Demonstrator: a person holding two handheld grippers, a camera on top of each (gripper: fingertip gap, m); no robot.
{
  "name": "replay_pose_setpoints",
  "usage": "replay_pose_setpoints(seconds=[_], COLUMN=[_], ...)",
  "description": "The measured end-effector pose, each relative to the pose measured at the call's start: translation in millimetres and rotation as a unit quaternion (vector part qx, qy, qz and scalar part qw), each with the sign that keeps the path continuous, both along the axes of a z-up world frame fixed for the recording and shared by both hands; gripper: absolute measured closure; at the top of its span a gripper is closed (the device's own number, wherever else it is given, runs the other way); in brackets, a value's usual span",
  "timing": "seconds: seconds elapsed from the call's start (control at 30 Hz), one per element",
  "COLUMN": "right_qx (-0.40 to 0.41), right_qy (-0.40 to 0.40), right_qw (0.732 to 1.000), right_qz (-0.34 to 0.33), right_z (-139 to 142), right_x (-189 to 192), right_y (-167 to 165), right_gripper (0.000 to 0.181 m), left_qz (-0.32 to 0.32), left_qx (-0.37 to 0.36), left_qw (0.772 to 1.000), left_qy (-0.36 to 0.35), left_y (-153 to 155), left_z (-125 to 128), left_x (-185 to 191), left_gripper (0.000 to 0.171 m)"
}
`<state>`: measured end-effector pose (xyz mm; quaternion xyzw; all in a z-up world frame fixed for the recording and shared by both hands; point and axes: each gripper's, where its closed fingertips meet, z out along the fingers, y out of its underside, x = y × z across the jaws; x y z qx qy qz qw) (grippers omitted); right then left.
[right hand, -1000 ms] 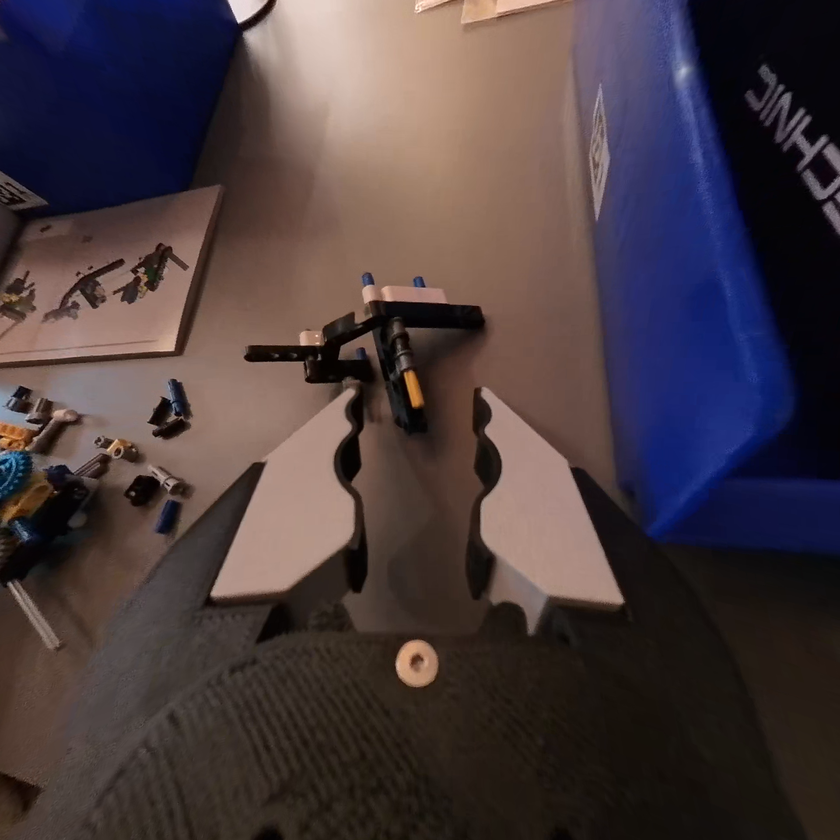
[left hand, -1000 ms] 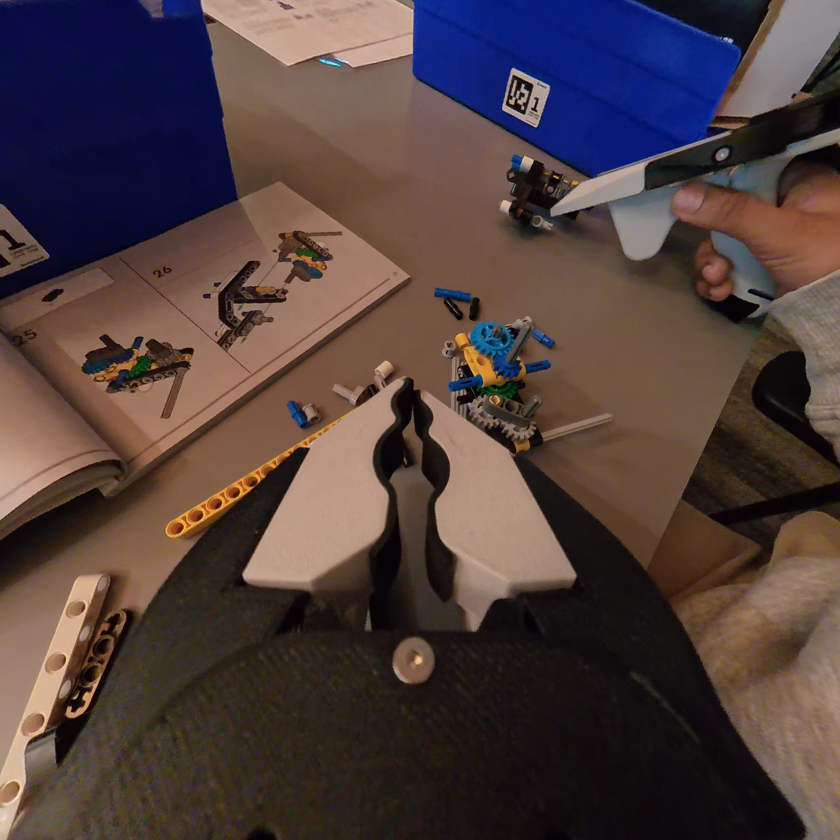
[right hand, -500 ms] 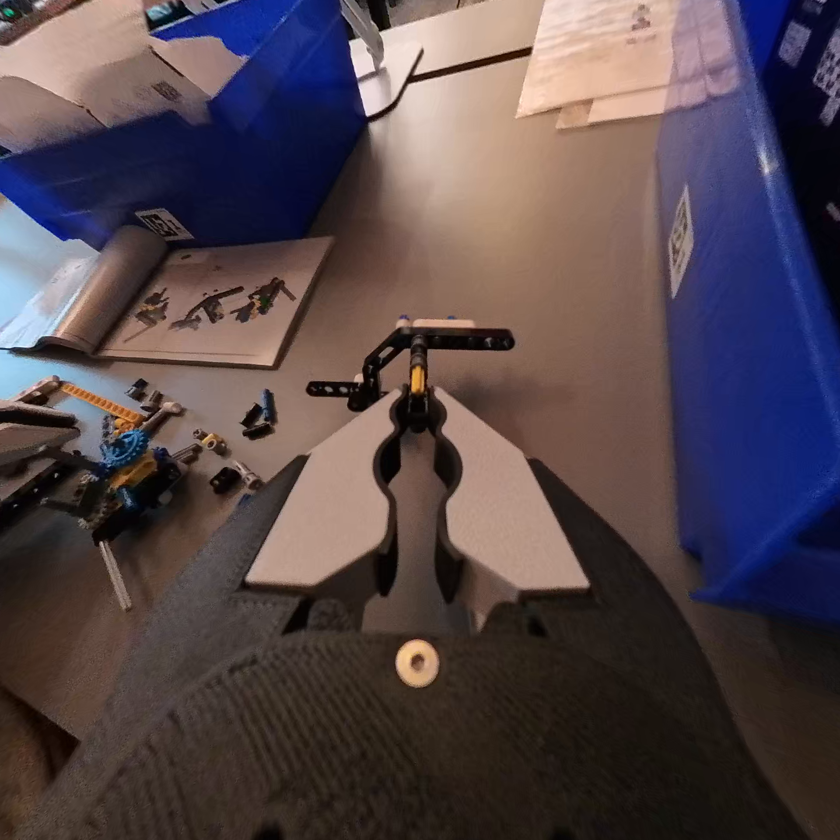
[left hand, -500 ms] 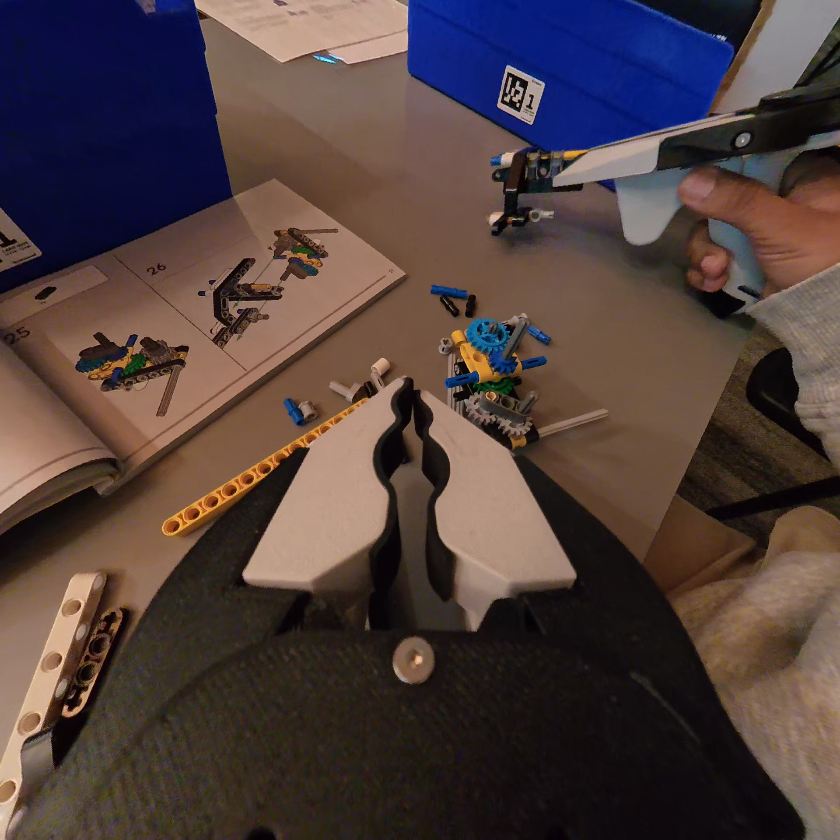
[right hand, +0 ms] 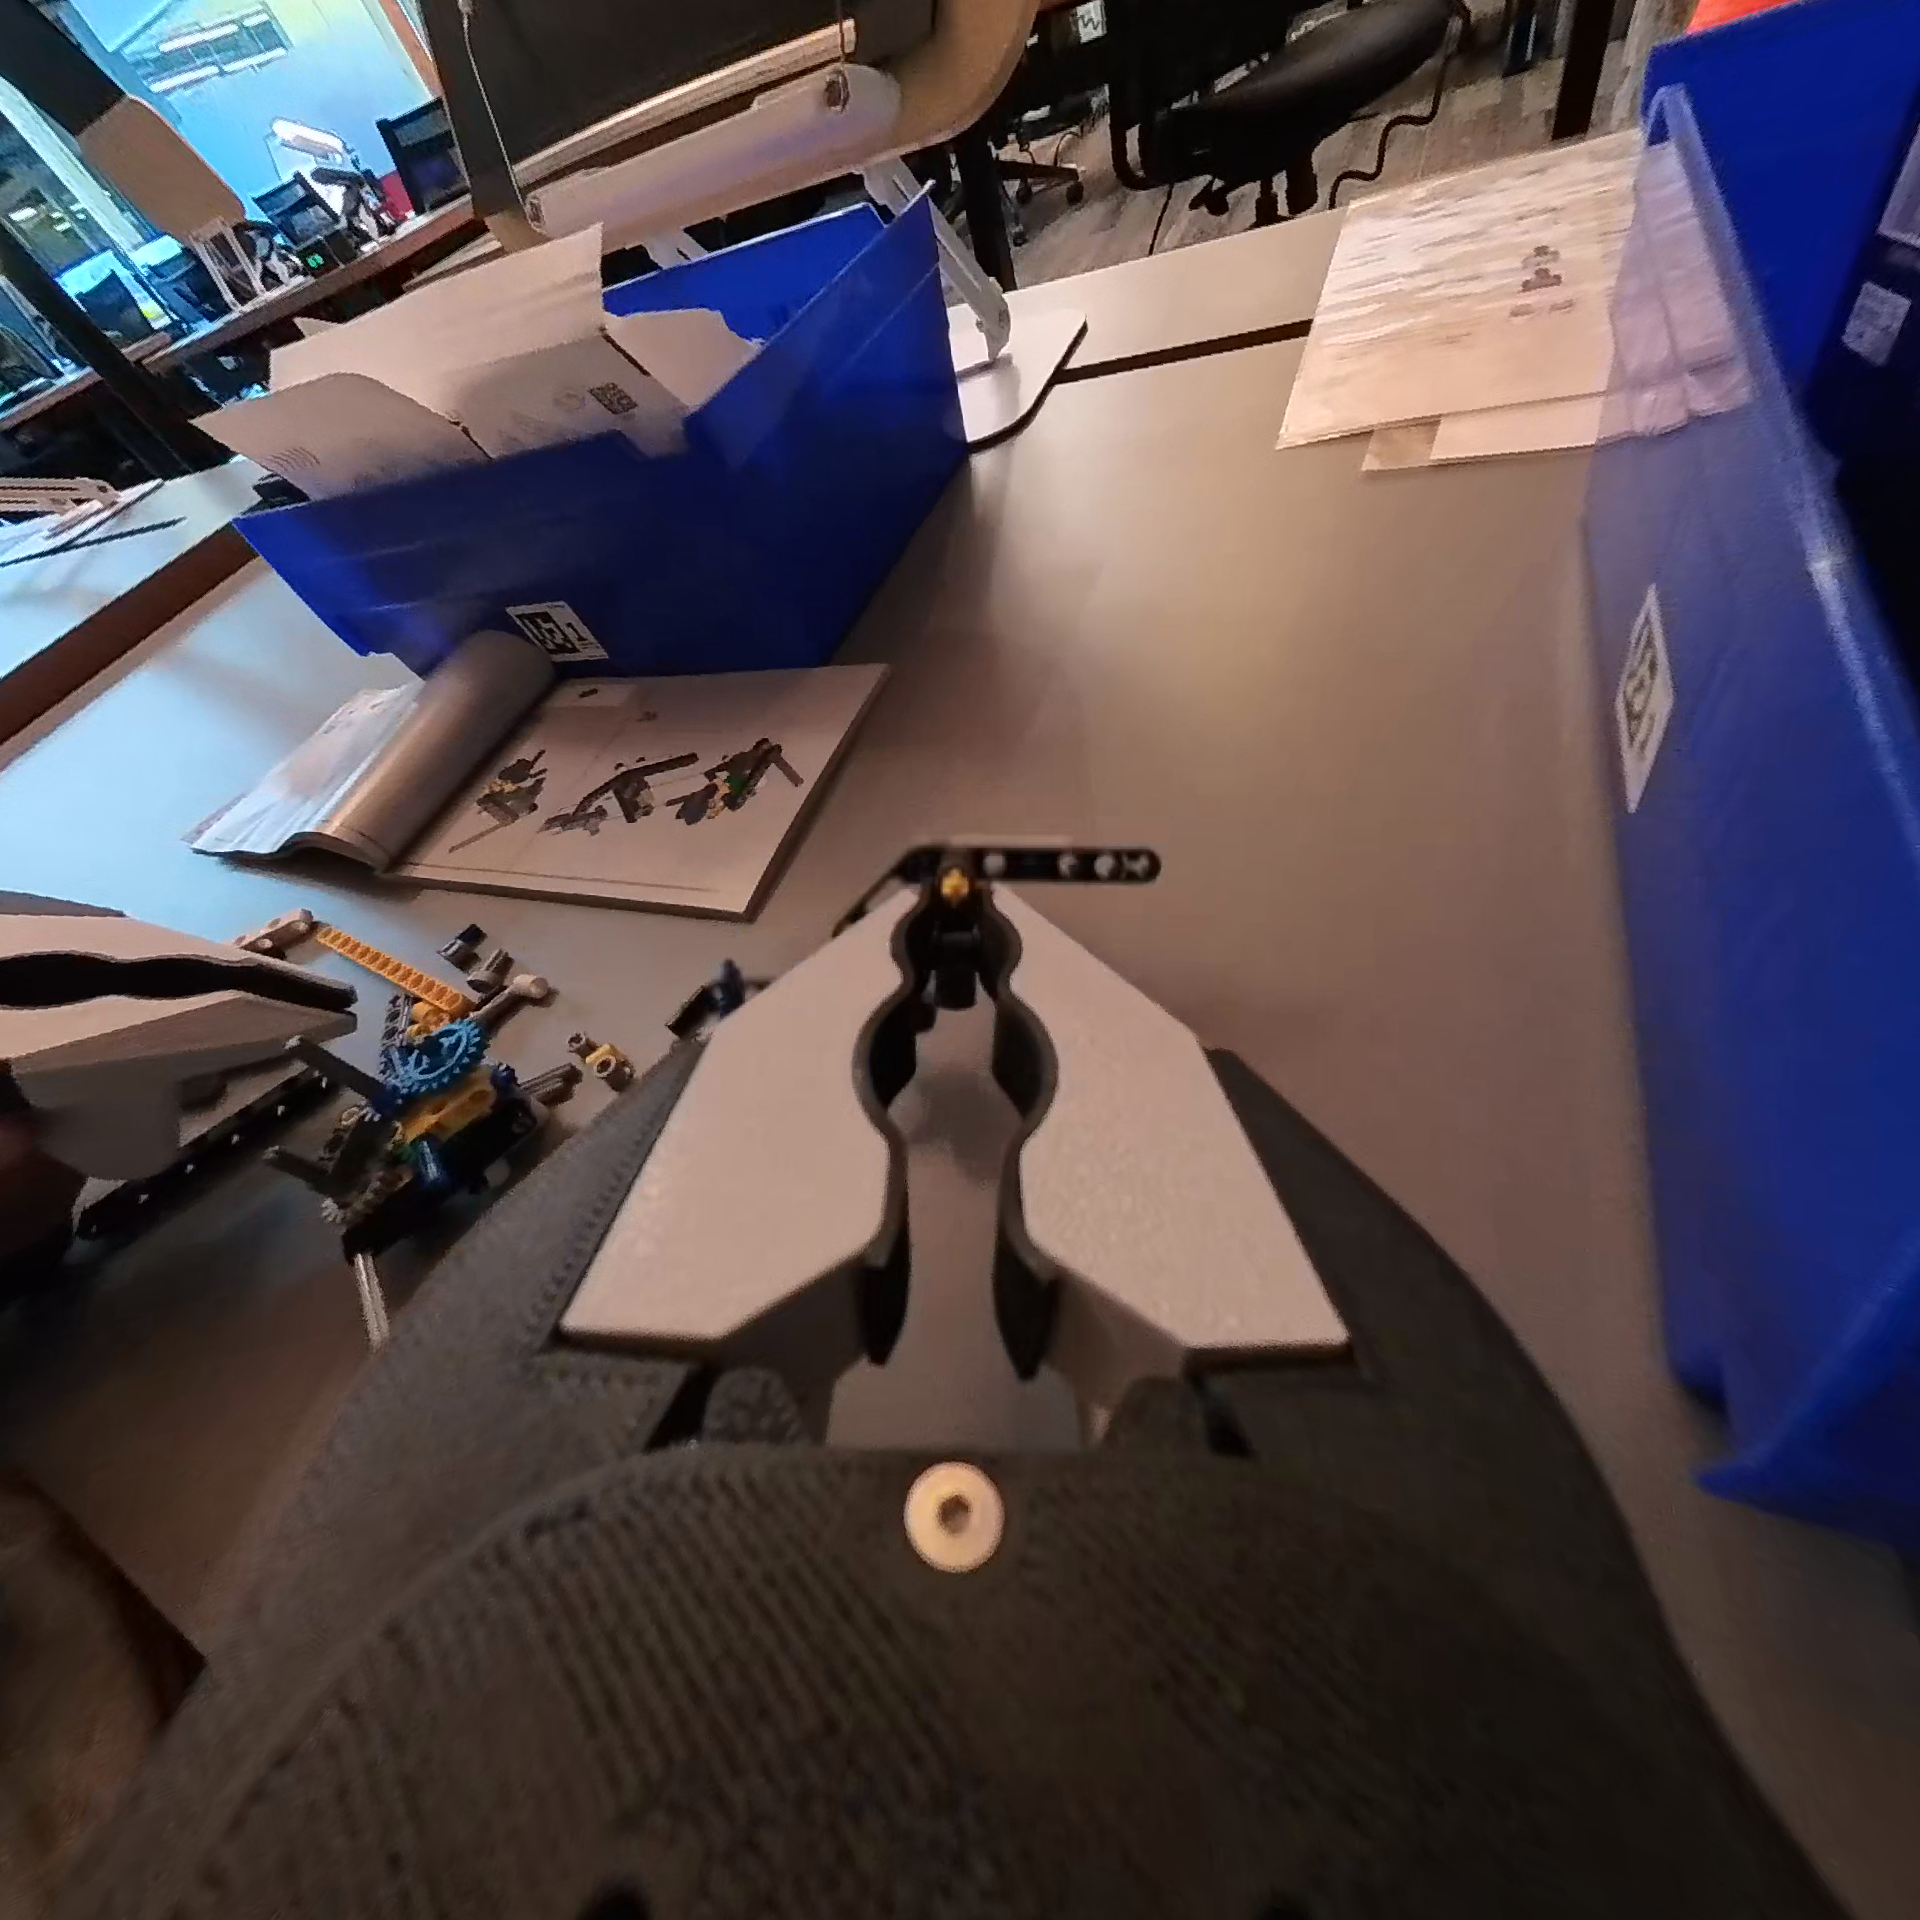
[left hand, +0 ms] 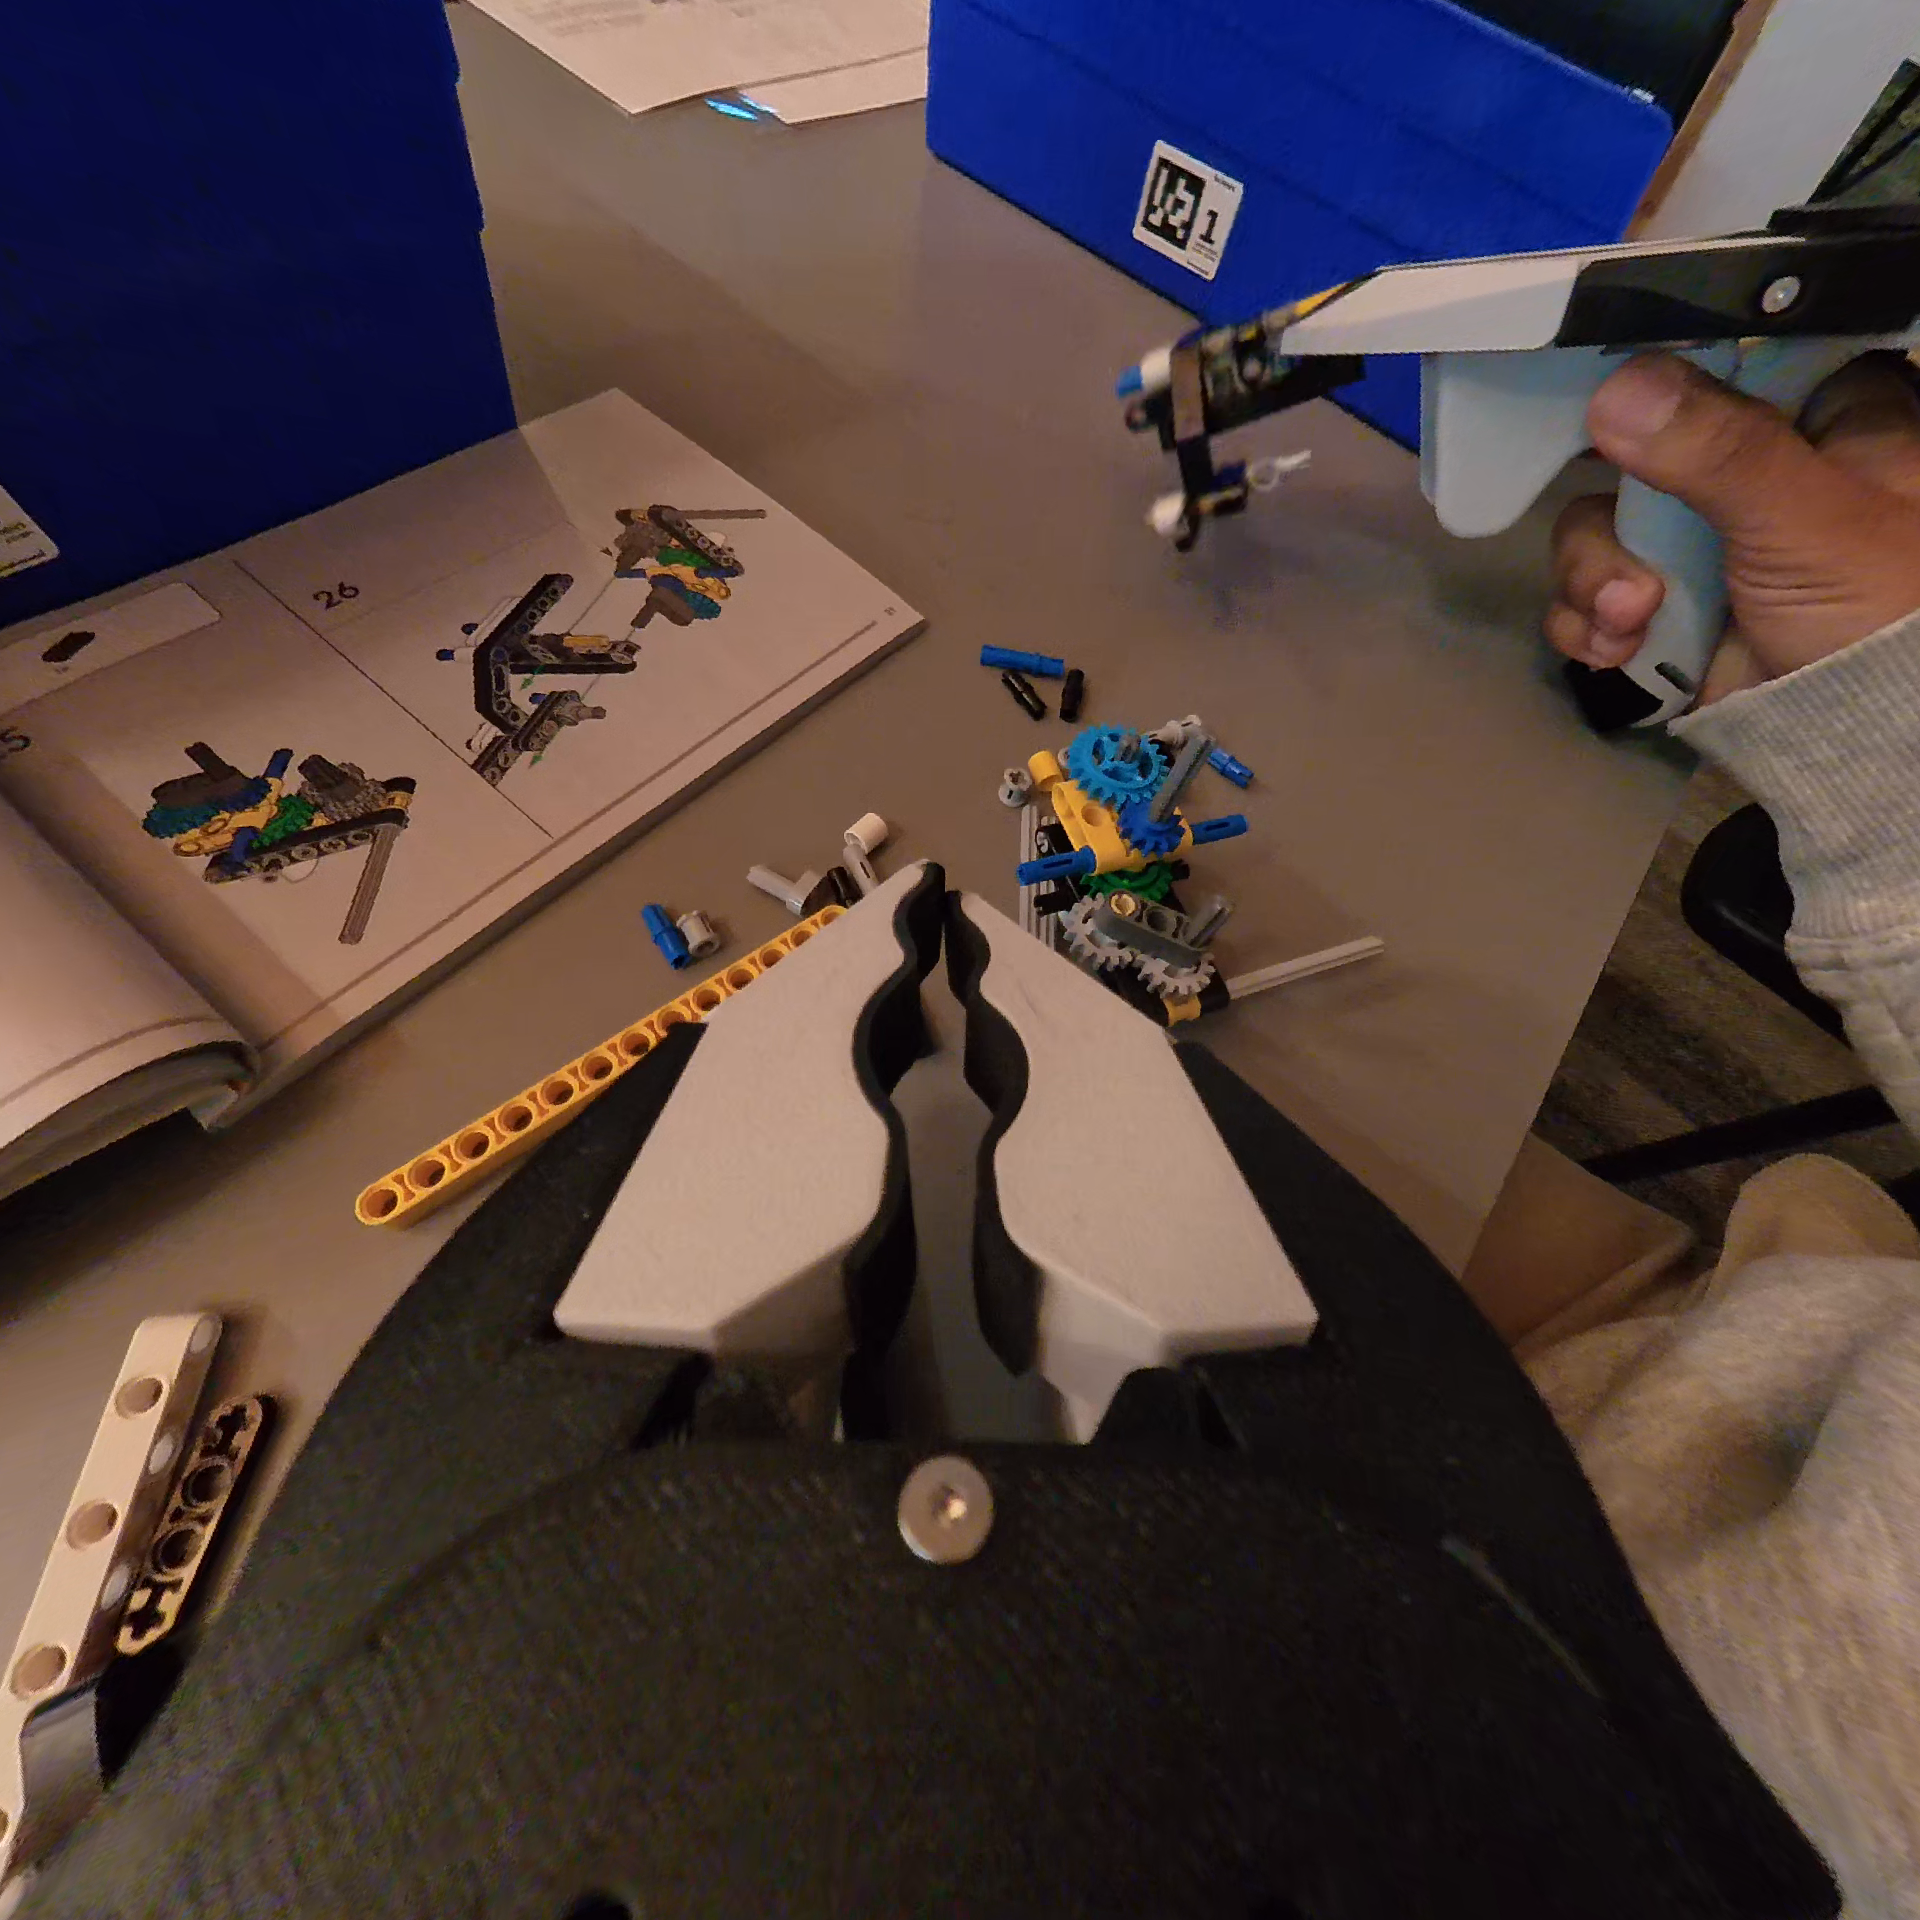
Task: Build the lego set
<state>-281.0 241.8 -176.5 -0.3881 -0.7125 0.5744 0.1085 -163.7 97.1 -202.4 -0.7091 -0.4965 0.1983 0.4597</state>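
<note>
The black lego sub-assembly (right hand: 1023,864) was pinched at the tips of my right gripper (right hand: 956,940), clear of the grey table (right hand: 1299,644); its jaws were drawn narrow around the black-and-yellow stem, with the long black beam standing crosswise just beyond the tips. From my left wrist camera I saw the same black lego sub-assembly (left hand: 1205,416) hanging off the right gripper (left hand: 1288,332), above the table and in front of the blue bin (left hand: 1299,135), with a hand (left hand: 1766,520) wrapped round the handle.

My left gripper (left hand: 940,894) hovered low, its jaws nearly closed with only a thin gap; I could see nothing held between them. Just beyond its tips lay the geared assembly (left hand: 1127,862) of blue, yellow, green and grey parts, and beside the left finger a long yellow beam (left hand: 582,1081) ran out diagonally. Small loose pins (left hand: 1023,675) lay scattered nearby. The open instruction booklet (left hand: 416,727) lay to the left, against a second blue bin (left hand: 229,260). A white beam (left hand: 94,1538) and a short black beam (left hand: 192,1517) sat side by side at the near left edge.
</note>
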Motion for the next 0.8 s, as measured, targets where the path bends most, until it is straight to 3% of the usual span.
replay_pose_setpoints(seconds=[0.8], right_qx=[0.010], right_qy=[0.002], right_qw=[1.000], right_qz=[0.006], right_z=[-1.6], right_x=[1.8], right_y=[-2.7], right_gripper=[0.176], left_qz=[-0.002], left_qx=[0.011], left_qw=[1.000], left_qy=[-0.010], left_y=[-0.2], left_z=[-1.8], left_x=[-0.4], left_gripper=[0.171])
